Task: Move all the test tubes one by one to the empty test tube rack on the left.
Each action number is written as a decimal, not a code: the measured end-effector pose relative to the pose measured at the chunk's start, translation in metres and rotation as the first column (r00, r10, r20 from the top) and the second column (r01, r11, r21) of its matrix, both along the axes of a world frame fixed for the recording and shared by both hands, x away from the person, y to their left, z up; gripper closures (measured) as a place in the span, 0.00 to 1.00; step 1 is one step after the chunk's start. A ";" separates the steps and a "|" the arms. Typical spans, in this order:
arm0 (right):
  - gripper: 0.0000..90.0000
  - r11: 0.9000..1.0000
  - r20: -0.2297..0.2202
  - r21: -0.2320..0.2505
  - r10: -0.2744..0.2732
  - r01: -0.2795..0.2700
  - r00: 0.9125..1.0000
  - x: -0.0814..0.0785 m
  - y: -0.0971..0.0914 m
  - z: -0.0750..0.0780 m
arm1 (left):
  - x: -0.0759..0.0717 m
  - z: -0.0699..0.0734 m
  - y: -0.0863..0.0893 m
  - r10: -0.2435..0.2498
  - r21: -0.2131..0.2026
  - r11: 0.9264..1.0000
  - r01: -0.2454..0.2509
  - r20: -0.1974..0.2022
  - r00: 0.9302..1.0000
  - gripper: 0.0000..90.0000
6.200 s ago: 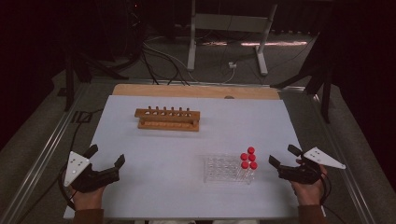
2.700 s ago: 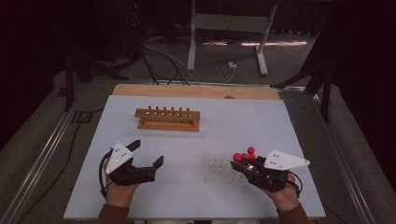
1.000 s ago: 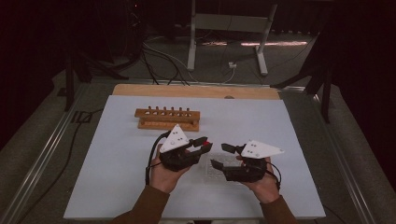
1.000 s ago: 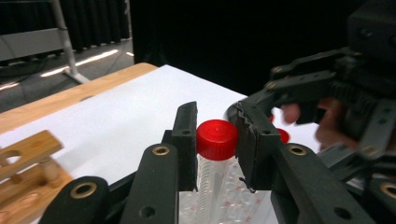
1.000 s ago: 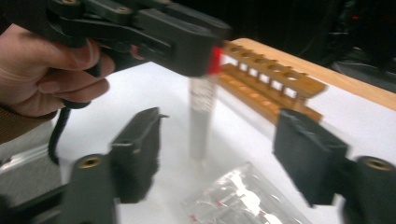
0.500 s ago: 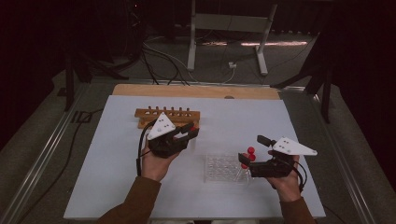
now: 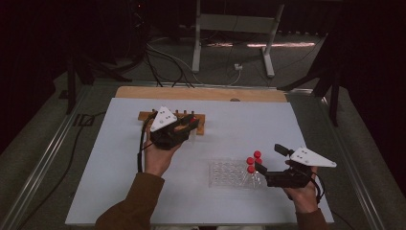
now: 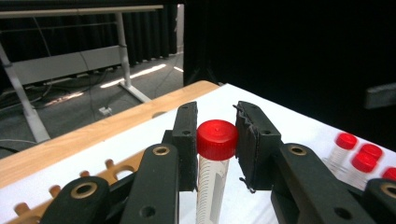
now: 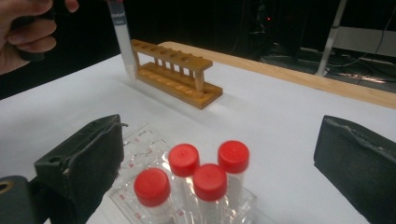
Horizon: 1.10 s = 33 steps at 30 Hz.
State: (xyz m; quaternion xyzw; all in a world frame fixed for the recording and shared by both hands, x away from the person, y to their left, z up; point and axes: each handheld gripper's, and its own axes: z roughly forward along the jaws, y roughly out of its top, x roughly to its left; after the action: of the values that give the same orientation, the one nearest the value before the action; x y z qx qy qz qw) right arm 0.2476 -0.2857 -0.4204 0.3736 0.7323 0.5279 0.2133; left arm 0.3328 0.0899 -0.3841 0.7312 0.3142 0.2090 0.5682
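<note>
My left gripper (image 7: 190,123) is shut on a clear tube with a red cap (image 8: 212,186), gripping it just below the cap. It holds the tube upright at the right end of the wooden rack (image 7: 143,116), and the tube (image 9: 122,37) hangs close to the near end of that rack (image 9: 177,70). My right gripper (image 7: 268,159) stands open with nothing between its pads; its jaws have just been opening. It points at several red-capped tubes (image 9: 184,161) standing in a clear rack (image 7: 222,172) just beyond its tips.
The white table top (image 7: 287,124) has a wooden strip (image 7: 201,93) along its far edge. Metal rails run along both sides. Cables and a stand's legs (image 7: 268,62) lie on the dark floor behind the table.
The two grippers were together at the table's middle a second ago. My left gripper has carried the tube up to the wooden rack. My right gripper has moved right, beside the clear rack, and opened.
</note>
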 end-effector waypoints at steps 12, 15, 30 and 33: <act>0.02 1.000 0.015 0.009 -0.030 0.029 0.999 -0.008 -0.018 0.000 | 0.034 0.001 0.001 0.065 0.008 0.998 -0.065 0.014 0.998 0.80; 0.02 0.999 0.019 0.008 -0.034 0.033 0.999 -0.009 -0.019 0.001 | 0.037 0.001 0.000 0.077 0.011 0.997 -0.077 0.016 0.997 0.80; 0.02 0.997 0.033 0.048 -0.065 0.063 0.997 -0.013 -0.029 0.003 | 0.066 -0.004 -0.016 0.190 0.025 0.981 -0.191 0.039 0.981 0.80; 0.02 0.996 0.031 0.056 -0.065 0.063 0.997 -0.013 -0.030 0.003 | 0.070 -0.006 -0.017 0.215 0.008 0.976 -0.216 0.044 0.976 0.80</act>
State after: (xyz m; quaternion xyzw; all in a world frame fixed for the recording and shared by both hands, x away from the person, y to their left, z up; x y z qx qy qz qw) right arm 0.2345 -0.3154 -0.4175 0.3940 0.7015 0.5468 0.2319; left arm 0.4027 0.0724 -0.3897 0.6918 0.3781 0.2872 0.5440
